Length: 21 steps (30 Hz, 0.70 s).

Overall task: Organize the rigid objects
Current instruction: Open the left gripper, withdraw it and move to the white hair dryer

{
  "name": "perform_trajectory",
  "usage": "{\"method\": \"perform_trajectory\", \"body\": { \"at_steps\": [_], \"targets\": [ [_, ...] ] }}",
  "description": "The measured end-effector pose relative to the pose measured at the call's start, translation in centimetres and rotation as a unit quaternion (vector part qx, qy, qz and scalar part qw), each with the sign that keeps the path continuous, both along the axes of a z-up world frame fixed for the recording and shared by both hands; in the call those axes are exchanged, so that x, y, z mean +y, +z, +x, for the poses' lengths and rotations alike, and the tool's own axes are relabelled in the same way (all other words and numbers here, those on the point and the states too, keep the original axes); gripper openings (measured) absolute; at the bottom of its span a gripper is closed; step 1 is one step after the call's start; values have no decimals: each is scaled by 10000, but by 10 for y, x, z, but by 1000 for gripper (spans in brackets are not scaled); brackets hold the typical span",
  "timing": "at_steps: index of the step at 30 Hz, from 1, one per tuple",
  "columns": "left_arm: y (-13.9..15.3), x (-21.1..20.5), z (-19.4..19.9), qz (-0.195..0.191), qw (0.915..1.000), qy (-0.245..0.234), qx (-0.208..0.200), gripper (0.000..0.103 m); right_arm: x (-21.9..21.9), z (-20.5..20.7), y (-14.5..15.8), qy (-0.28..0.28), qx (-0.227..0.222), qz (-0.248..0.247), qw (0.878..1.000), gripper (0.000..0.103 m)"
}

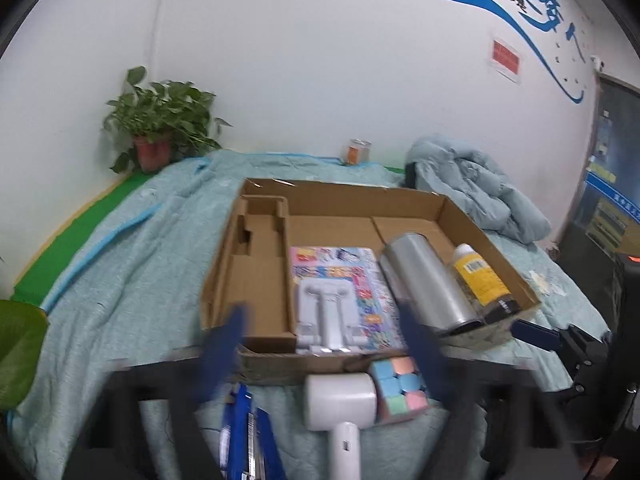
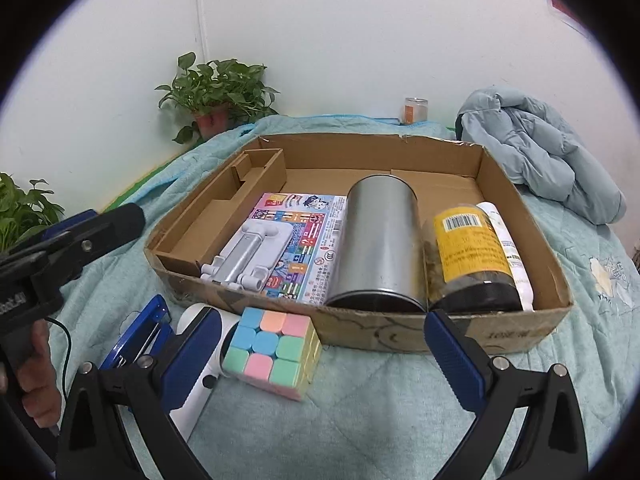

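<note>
The step in hand looks like a pause between placements: several rigid things already lie in the shallow brown cardboard box (image 2: 516,336), and three wait on the teal quilt in front of it. Leftmost, beyond the right gripper's (image 2: 322,350) left finger (image 2: 196,344), lies a blue metal stapler (image 2: 138,332); the white plastic hair dryer (image 2: 200,384) lies partly under that finger. Just inside that finger, between the two pads yet touched by neither, sits the pastel puzzle cube (image 2: 274,352); this gripper's fingers are spread wide and hold nothing. The left gripper (image 1: 324,350) is motion-blurred, its fingers apart and empty, with the dryer's head and the cube lying below them. Ahead of the fingertips, inside the box, lie a white folding stand (image 2: 244,256) on a colourful printed flat packet (image 2: 308,240), a silver metal cylinder (image 2: 378,240) and a yellow-labelled jar (image 2: 468,256). Next, I judge, the right gripper must lower over the cube, close squarely on opposite faces, and lift it over the near wall into the free floor behind.
</note>
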<state>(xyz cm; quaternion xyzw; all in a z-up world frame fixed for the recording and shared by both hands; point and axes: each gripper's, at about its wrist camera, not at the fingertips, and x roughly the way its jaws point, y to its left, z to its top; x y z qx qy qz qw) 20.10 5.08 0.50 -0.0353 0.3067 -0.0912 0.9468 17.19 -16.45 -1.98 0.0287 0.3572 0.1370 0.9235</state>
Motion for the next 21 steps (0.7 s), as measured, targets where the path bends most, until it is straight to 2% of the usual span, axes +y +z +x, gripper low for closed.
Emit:
{"method": "perform_trajectory", "body": {
  "at_steps": [1, 2, 3, 4, 5, 6, 7, 8, 9, 14, 17, 21],
  "targets": [
    [-3, -4, 2, -40, 9997, -104, 194, 13, -2, -3, 0, -3, -44, -5, 10000, 71],
    [-3, -7, 1, -24, 9997, -83, 242, 15, -4, -7, 0, 0, -52, -45, 10000, 35],
    [-3, -8, -1, 8, 9998, -46, 214, 18, -4, -7, -1, -20, 23, -117, 9999, 31],
    [-2, -11, -5, 57, 9999, -12, 131, 40, -6, -8, -2, -13, 103, -65, 9999, 31],
    [-2, -12, -6, 96, 9999, 25, 112, 91, -8, -9, -1, 2, 119, 39, 9999, 35],
    [-1, -13, -7, 143, 9998, 113, 115, 102, -10, -10, -1, 10, 111, 99, 9999, 57],
    [1, -12, -11, 114, 9998, 187, 4, 101, -11, -12, 0, -16, 62, 100, 9999, 74],
    [1, -11, -11, 101, 9998, 157, 8, 102, -12, -14, 1, -41, 11, 119, 9999, 97],
    [2, -10, -10, 91, 9999, 93, 56, 102, -14, -16, 2, -85, -77, 162, 9998, 101],
    [-5, 0, -7, 34, 9990, 142, 419, 102, -19, -17, 2, 2, -81, 397, 9992, 101],
    [-16, 8, -9, 8, 9977, 168, 664, 102, -16, -24, -3, 238, -35, 474, 9986, 101],
    [-40, 20, -15, -279, 9935, 38, 1104, 102, -5, -37, -25, 774, 459, 647, 9938, 101]
  ]
}}
